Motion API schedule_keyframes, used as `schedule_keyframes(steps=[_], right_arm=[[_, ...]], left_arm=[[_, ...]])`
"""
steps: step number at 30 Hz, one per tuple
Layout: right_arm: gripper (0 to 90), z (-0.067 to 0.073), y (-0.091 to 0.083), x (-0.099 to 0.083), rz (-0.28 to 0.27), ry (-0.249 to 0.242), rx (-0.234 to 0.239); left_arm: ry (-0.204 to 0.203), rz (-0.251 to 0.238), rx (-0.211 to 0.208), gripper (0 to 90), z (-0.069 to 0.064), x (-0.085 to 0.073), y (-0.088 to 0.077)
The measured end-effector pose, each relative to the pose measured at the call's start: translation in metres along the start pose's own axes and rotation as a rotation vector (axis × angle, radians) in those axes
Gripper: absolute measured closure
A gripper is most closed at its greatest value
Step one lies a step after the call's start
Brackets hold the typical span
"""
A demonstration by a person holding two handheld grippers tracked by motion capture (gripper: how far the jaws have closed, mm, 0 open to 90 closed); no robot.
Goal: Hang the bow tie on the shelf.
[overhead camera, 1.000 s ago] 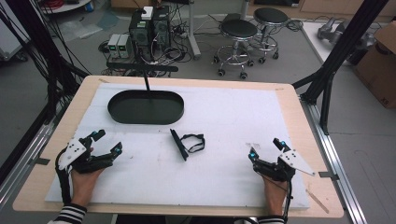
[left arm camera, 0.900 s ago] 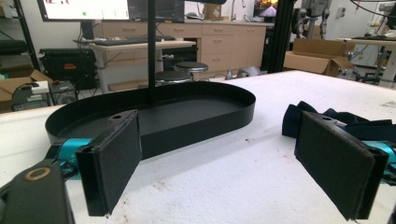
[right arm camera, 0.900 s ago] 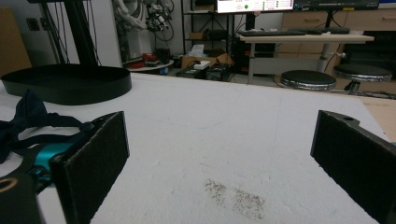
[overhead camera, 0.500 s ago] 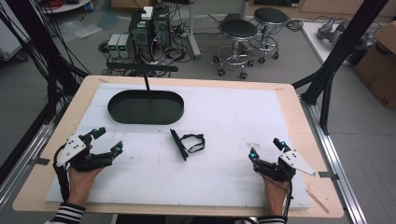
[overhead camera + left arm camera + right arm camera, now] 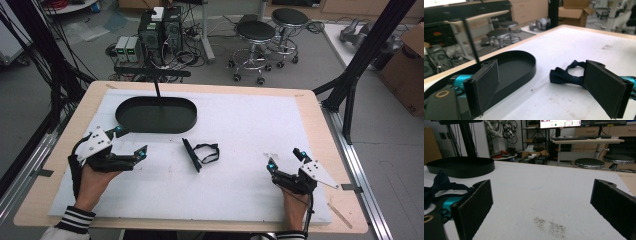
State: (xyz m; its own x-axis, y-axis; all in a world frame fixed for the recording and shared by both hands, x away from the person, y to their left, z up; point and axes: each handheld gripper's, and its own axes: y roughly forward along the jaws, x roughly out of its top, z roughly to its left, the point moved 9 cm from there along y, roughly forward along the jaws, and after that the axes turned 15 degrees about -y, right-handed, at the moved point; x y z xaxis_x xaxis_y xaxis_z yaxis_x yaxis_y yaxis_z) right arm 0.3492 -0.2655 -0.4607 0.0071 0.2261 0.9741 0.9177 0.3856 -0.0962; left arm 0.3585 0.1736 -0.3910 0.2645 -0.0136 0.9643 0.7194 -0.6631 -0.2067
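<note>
A dark navy bow tie (image 5: 200, 152) with its strap lies flat on the white mat near the table's middle. Behind it to the left stands a black oval tray (image 5: 156, 115), with nothing in it. My left gripper (image 5: 131, 142) is open just in front of the tray's left end, left of the bow tie. In the left gripper view the bow tie (image 5: 566, 75) lies partly behind the right jaw, with the tray (image 5: 511, 67) on the left. My right gripper (image 5: 284, 158) is open and holds nothing at the front right. Its own view has the bow tie (image 5: 439, 185) far left.
A white mat (image 5: 250, 125) covers most of the wooden table (image 5: 310, 100). A thin black post (image 5: 156, 87) rises behind the tray. Stools, computers and cables stand on the floor beyond the table's far edge. A dark smudge (image 5: 549, 225) marks the mat before the right gripper.
My left gripper has moved forward and a little right, closer to the tray. The right gripper, the bow tie and the tray have not moved.
</note>
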Motion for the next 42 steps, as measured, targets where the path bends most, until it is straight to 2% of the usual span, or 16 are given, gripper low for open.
schedule_keyframes(steps=[4, 7, 8, 10, 12, 14, 16, 23, 27, 29, 32, 36, 42], right_arm=[[3.3, 0.0, 0.0, 0.0, -0.004, -0.001, 0.0], [3.3, 0.0, -0.001, 0.0, -0.007, 0.0, 0.0], [3.3, 0.0, -0.001, 0.0, -0.007, 0.0, 0.0], [3.3, 0.0, -0.001, 0.001, -0.011, -0.003, -0.002], [3.3, 0.0, -0.001, 0.001, -0.014, -0.008, -0.003], [3.3, 0.0, -0.001, 0.001, -0.014, -0.007, -0.003], [3.3, 0.0, -0.001, 0.001, -0.014, -0.003, -0.002], [3.3, 0.0, -0.002, 0.001, -0.013, 0.001, -0.001], [3.3, 0.0, -0.001, 0.001, -0.016, -0.007, -0.002], [3.3, 0.0, -0.001, 0.001, -0.015, -0.01, -0.003], [3.3, 0.0, -0.001, 0.001, -0.01, -0.006, -0.002], [3.3, 0.0, 0.0, 0.001, -0.011, -0.015, -0.002], [3.3, 0.0, -0.001, 0.001, -0.012, -0.015, 0.0]], left_arm=[[0.01, 0.023, -0.017, 14.2, -0.01, 0.004, 0.011], [0.025, 0.078, -0.043, 14.2, -0.022, 0.007, 0.027], [0.025, 0.078, -0.043, 14.2, -0.022, 0.007, 0.027], [0.02, 0.131, -0.05, 14.2, -0.03, 0.009, 0.039], [0.031, 0.168, -0.057, 14.3, -0.036, 0.011, 0.047], [0.042, 0.18, -0.064, 14.3, -0.041, 0.013, 0.053], [0.05, 0.197, -0.067, 14.4, -0.042, 0.013, 0.059], [0.035, 0.229, -0.081, 14.6, -0.043, 0.011, 0.072], [0.011, 0.271, -0.092, 14.9, -0.041, 0.007, 0.083], [-0.017, 0.293, -0.113, 15.0, -0.042, 0.006, 0.087], [-0.017, 0.312, -0.122, 15.5, -0.044, 0.005, 0.092], [0.006, 0.38, -0.14, 16.0, -0.051, 0.003, 0.109], [0.011, 0.44, -0.152, 18.7, -0.057, 0.0, 0.13]])
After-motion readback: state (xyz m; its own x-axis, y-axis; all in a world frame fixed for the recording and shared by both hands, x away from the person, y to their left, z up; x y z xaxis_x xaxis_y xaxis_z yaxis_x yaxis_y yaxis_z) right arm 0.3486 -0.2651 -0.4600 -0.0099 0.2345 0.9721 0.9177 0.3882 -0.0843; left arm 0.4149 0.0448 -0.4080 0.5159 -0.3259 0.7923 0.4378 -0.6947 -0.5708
